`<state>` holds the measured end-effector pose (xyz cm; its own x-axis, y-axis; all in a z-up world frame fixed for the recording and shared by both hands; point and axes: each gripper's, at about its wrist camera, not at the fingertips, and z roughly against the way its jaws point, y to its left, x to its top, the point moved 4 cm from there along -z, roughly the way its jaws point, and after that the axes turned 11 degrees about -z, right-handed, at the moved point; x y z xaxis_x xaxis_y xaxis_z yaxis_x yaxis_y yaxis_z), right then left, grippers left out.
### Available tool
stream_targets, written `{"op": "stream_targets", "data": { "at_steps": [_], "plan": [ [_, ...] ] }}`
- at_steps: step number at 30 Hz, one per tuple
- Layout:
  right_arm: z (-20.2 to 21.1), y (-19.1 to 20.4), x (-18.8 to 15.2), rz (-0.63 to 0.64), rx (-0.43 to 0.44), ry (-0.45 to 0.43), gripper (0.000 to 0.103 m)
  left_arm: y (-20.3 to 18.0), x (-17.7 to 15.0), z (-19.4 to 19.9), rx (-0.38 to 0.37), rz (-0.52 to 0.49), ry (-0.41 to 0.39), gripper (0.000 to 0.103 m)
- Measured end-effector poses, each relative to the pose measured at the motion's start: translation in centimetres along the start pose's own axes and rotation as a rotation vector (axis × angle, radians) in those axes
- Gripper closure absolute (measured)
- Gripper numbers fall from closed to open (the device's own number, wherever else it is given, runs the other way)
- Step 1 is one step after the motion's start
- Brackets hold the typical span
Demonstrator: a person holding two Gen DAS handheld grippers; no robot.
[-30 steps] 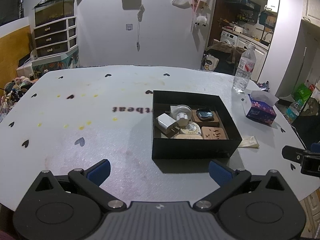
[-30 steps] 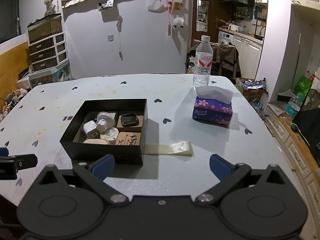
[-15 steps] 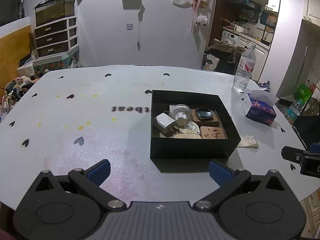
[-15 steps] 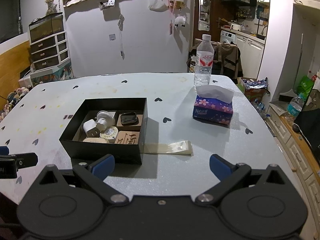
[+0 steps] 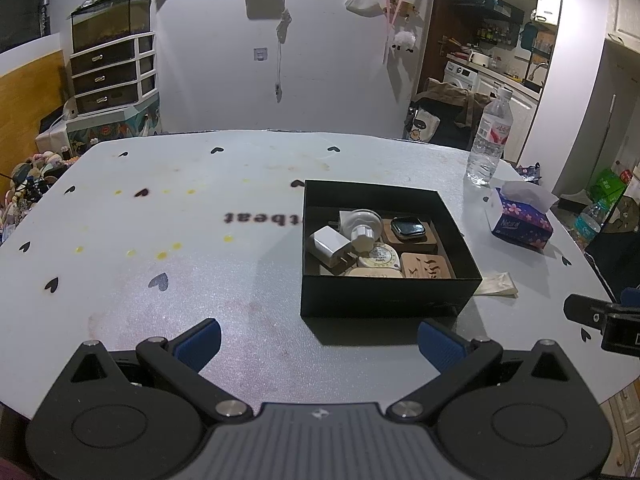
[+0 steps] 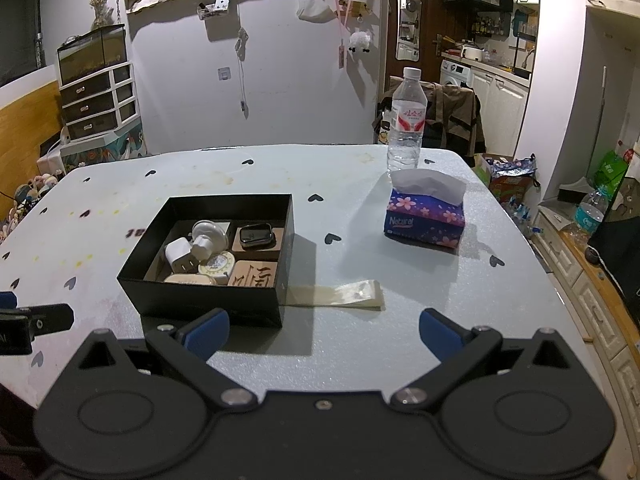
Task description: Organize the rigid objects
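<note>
Grippers (image 5: 318, 338) (image 6: 324, 334) spread empty; black box (image 6: 208, 292) filled.

We are in a lived-in home, in a dining space that opens onto a kitchen. A white table (image 6: 400, 340) with a black heart print fills the middle. Behind its far right corner, through an open doorway, we see a washing machine (image 6: 454, 72) under a counter, white cabinets (image 6: 498, 100) and a rice cooker (image 6: 472, 53). By the far left edge a fish tank (image 5: 110, 20) sits on a plastic drawer unit (image 5: 114, 78), with plush toys (image 5: 28, 176) piled below. A jacket hangs over a chair (image 6: 452, 116), a mirror (image 6: 407, 28) hangs by the door, and a water bottle (image 6: 407, 120) and tissue pack (image 6: 424, 216) stand near the table's right edge.
</note>
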<state>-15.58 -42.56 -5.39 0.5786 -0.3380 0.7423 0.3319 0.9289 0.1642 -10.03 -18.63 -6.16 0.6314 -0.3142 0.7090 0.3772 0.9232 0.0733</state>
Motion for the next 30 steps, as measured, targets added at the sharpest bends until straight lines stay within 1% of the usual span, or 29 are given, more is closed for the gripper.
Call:
{"op": "stream_targets", "data": {
  "at_steps": [30],
  "plan": [
    [-0.12, -0.37, -0.20, 0.001, 0.007, 0.002, 0.001, -0.09, -0.23, 0.46, 0.013, 0.005, -0.006, 0.000]
  ]
}}
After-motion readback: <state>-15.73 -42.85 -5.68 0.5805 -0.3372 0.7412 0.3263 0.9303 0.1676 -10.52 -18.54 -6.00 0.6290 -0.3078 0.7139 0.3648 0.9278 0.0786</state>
